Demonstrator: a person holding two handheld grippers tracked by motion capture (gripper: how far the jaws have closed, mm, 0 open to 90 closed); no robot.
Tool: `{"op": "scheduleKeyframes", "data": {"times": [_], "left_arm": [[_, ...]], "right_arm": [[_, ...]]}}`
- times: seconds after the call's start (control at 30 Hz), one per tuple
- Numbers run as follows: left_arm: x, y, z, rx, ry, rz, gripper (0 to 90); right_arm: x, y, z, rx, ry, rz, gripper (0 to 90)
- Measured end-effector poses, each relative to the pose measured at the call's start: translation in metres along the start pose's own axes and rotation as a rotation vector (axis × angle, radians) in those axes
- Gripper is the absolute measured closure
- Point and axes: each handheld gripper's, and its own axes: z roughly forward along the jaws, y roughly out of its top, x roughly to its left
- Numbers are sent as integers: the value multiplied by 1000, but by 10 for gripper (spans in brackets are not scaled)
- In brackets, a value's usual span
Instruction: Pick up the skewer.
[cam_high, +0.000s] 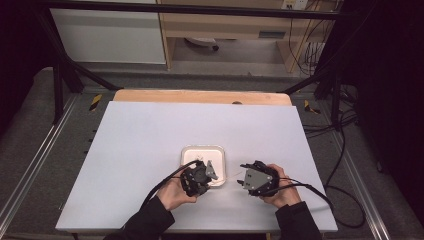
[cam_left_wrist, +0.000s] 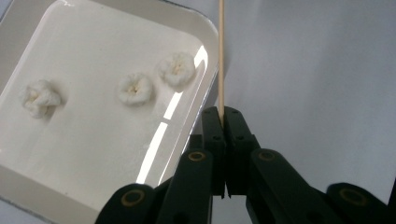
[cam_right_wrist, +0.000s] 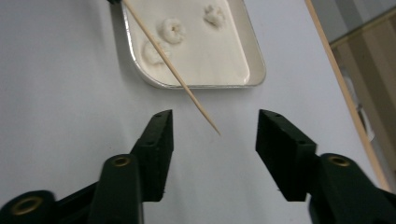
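A thin wooden skewer (cam_left_wrist: 221, 56) rises straight out of my left gripper (cam_left_wrist: 226, 112), whose jaws are shut on its lower end. Beside it lies a white square tray (cam_left_wrist: 93, 140) with three white puffy pieces (cam_left_wrist: 135, 88) in it. In the right gripper view the skewer (cam_right_wrist: 177, 74) slants down across the tray's corner (cam_right_wrist: 201, 85), and its pointed tip hangs just ahead of the gap of my right gripper (cam_right_wrist: 215, 126). That gripper is open and touches nothing. From above, the left gripper (cam_high: 212, 171) is at the tray's (cam_high: 202, 147) near edge and the right gripper (cam_high: 243, 176) is to its right.
A white sheet (cam_high: 150, 130) covers the table, and a wooden strip (cam_high: 200, 96) shows along its far edge. A metal frame, cables and shelving (cam_high: 225, 30) stand beyond the table. Both forearms come in from the near edge.
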Motion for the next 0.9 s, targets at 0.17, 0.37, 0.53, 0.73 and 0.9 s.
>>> {"op": "scheduleKeyframes", "data": {"times": [0.17,0.37,0.53,0.73,0.9], "left_arm": [[4,-12,-8,-36,16,-28,886],[9,-31,-18,-91,38,-80,886],[11,-49,-24,-142,59,-127,886],[13,-69,-32,-211,92,-181,886],[14,-84,-38,-254,112,-222,886]], "right_arm": [[-5,-11,0,-2,3,184,338],[-5,-23,2,21,0,361,223],[-4,-30,3,26,23,499,165],[-4,-31,5,37,56,586,64],[-5,-29,7,13,59,627,40]]}}
